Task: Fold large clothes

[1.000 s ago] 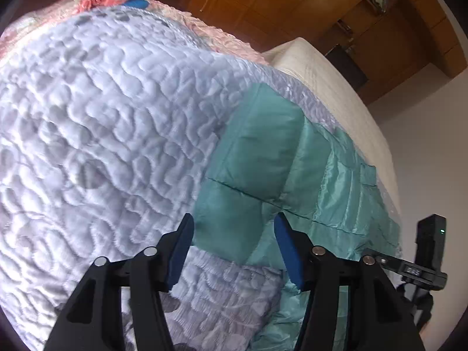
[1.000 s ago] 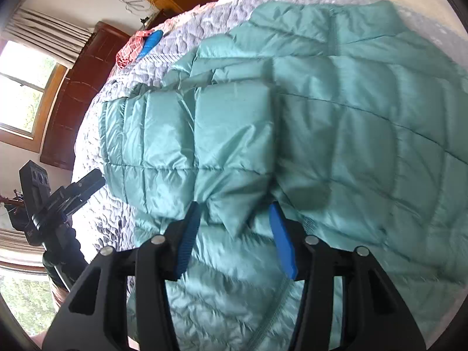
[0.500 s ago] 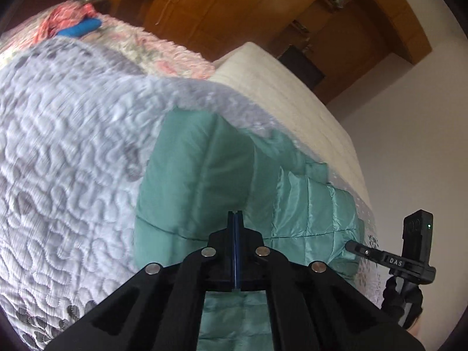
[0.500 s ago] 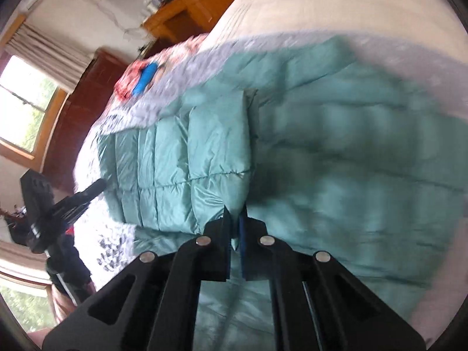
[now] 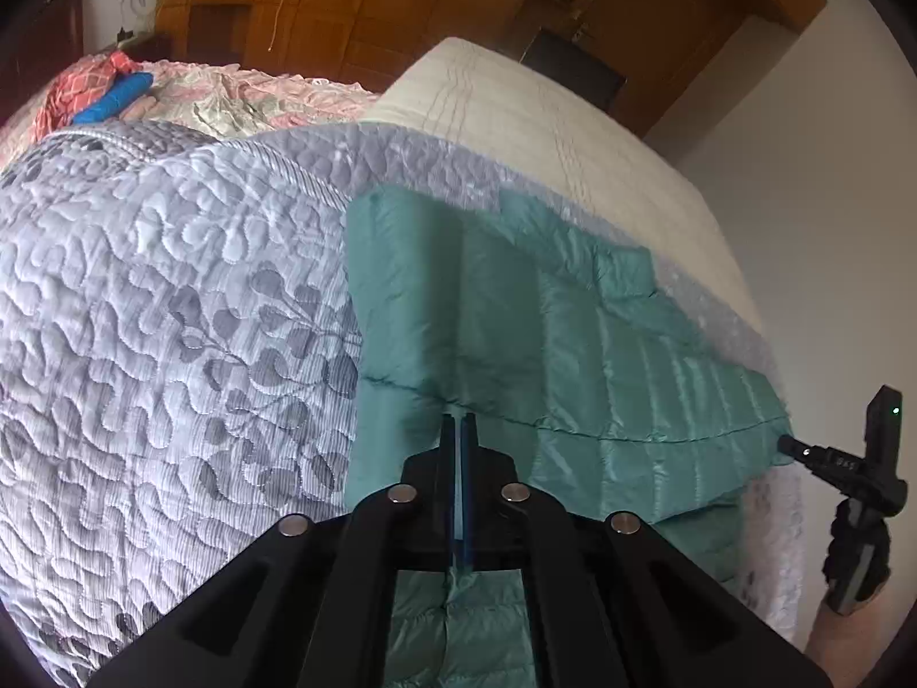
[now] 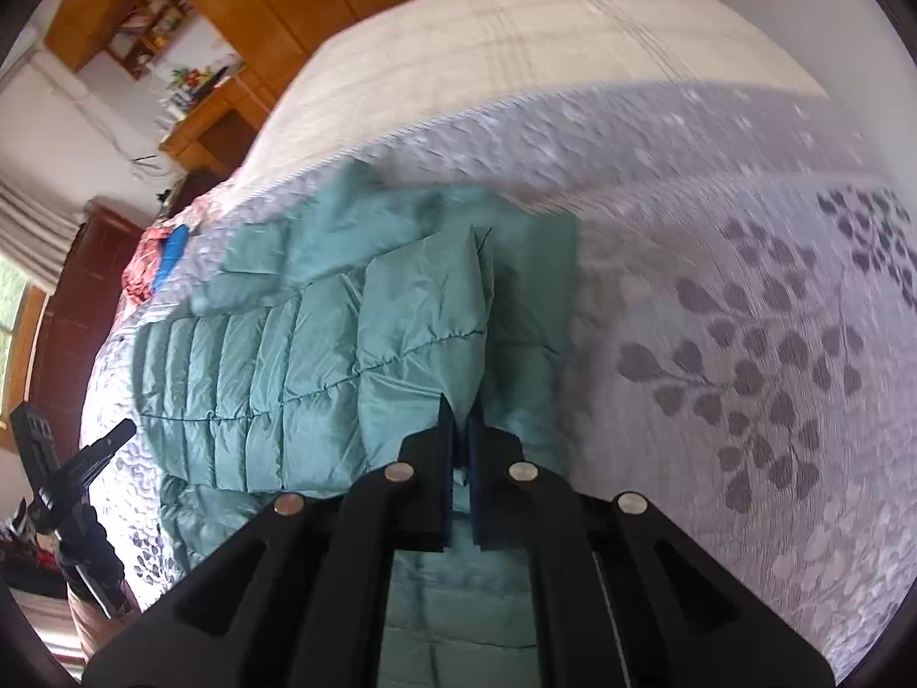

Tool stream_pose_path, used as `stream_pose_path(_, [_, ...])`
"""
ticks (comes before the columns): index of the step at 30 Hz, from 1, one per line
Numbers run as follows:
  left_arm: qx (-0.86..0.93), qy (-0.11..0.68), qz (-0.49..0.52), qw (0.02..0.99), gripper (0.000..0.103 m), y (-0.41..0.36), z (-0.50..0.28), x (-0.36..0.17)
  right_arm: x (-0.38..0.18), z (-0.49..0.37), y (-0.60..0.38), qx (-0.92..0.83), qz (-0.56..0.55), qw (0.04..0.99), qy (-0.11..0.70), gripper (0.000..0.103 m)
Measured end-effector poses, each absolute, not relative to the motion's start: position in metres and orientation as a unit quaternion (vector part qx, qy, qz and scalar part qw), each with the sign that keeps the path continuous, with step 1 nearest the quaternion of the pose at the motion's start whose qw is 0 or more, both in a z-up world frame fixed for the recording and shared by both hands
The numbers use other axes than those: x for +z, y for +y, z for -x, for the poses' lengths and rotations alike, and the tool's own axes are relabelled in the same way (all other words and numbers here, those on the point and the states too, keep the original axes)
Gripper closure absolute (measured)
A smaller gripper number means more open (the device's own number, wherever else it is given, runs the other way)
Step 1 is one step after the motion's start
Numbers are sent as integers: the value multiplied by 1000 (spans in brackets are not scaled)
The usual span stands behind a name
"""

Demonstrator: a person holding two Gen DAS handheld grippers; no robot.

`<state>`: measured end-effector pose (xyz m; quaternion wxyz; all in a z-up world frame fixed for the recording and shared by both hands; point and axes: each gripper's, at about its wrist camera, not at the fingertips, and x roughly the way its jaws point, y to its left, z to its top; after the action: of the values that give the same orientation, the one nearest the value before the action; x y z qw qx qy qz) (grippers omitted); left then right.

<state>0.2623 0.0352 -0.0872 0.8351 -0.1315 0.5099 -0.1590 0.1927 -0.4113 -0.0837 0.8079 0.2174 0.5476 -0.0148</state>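
A teal quilted puffer jacket [image 5: 573, 344] lies on a bed's grey leaf-patterned quilt [image 5: 172, 315]. My left gripper [image 5: 459, 430] is shut on the jacket's near edge, and the fabric is lifted toward the camera. In the right wrist view the jacket [image 6: 298, 355] is folded over on itself. My right gripper [image 6: 461, 418] is shut on a raised fold of it. The other gripper shows at each view's edge, at the right in the left wrist view [image 5: 859, 470] and at the left in the right wrist view [image 6: 63, 470].
A bare cream mattress [image 5: 544, 132] lies beyond the quilt. A pink floral blanket with a blue item [image 5: 114, 97] sits at the far left. Wooden cabinets [image 5: 401, 0] and a desk line the wall. A window with curtains [image 6: 23, 241] is at the left.
Both grippers went from open to shut on the jacket's edge, then lifted and pulled it. The jacket now lies folded over and narrower on the quilt.
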Motion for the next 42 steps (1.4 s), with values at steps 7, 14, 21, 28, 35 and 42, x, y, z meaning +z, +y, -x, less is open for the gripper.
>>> stream_pose_path(7, [-134, 548, 94, 820, 103, 25, -277, -127, -129, -193, -405, -31, -212, 782, 586, 100])
stream_pose_path(14, [-112, 542, 68, 830, 98, 23, -269, -109, -110, -189, -399, -63, -169, 796, 578, 86])
stream_pose_path(21, [-145, 485, 52, 861, 81, -5, -247, -59, -62, -184, -352, -15, -136, 835, 534, 83])
stream_pose_path(28, [-166, 515, 28, 841, 81, -53, -247, -92, -96, -210, -289, 71, -141, 806, 570, 82])
stream_pose_path(35, [-145, 540, -13, 829, 81, -74, -246, -130, -135, -220, -272, 47, -123, 785, 605, 86])
stream_pose_path(42, [-146, 553, -2, 821, 82, -68, -250, -143, -151, -222, -275, 51, -145, 776, 611, 90])
